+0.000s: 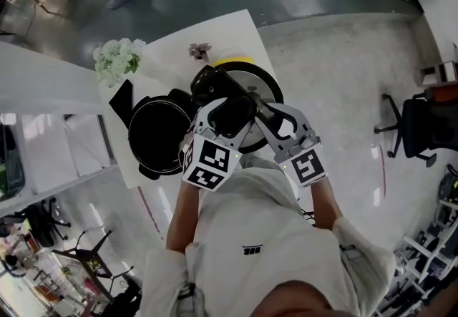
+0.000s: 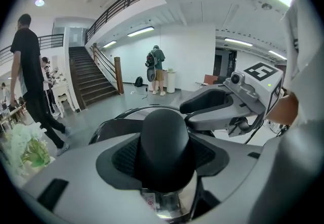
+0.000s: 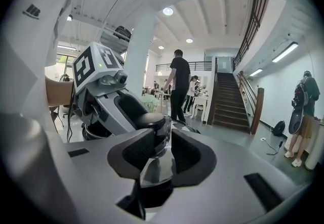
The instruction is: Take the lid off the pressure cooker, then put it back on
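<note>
The pressure cooker lid (image 1: 259, 88), round and steel with a black handle (image 2: 164, 149), hangs in the air over the white table (image 1: 175, 47). Both grippers hold it. My left gripper (image 2: 164, 160) is shut on the black handle, whose rounded top fills the gap between its pads. My right gripper (image 3: 156, 154) is shut on a shiny metal part of the lid (image 3: 154, 170) right beside that handle. In the head view the left gripper (image 1: 229, 114) and the right gripper (image 1: 275, 121) meet over the lid. The open black pot (image 1: 157, 138) stands on the table to the left, below the lid.
A bunch of white flowers (image 1: 118, 58) and a small dried sprig (image 1: 200, 49) sit at the table's far side. A yellow object (image 1: 235, 60) peeks out behind the lid. An office chair (image 1: 418, 122) stands at the right. People walk the hall beyond.
</note>
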`<state>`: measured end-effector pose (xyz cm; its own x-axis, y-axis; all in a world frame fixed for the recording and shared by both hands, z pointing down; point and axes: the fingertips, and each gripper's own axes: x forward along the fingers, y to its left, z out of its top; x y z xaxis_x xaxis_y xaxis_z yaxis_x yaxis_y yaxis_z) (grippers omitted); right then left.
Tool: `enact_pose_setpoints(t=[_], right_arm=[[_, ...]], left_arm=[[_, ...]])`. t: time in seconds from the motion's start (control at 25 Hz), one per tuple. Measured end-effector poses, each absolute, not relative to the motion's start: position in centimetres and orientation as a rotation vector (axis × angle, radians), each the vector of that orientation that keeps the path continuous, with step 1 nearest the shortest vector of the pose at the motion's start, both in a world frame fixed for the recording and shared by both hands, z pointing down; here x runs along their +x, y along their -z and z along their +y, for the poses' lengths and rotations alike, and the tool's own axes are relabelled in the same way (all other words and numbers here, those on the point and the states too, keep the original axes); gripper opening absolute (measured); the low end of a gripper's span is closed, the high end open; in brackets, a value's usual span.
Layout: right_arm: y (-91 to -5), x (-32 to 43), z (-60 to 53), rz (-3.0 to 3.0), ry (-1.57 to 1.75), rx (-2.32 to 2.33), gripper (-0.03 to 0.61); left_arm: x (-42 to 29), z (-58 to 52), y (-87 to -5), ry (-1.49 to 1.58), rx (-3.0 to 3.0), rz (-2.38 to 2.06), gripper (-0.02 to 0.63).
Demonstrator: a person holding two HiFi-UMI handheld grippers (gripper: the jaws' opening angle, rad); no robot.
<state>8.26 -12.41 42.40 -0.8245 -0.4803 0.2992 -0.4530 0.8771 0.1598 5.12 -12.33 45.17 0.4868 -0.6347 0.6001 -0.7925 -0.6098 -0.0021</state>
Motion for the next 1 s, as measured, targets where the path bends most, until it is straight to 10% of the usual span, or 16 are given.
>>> enact_pose_setpoints(t=[1.0], right_arm=[[-42.8,-4.4,-8.2,-2.72,0.144,0.508,0.107]], left_arm=[[-8.8,-7.3,-45.7,-0.872,2.327,-1.251,0.288]])
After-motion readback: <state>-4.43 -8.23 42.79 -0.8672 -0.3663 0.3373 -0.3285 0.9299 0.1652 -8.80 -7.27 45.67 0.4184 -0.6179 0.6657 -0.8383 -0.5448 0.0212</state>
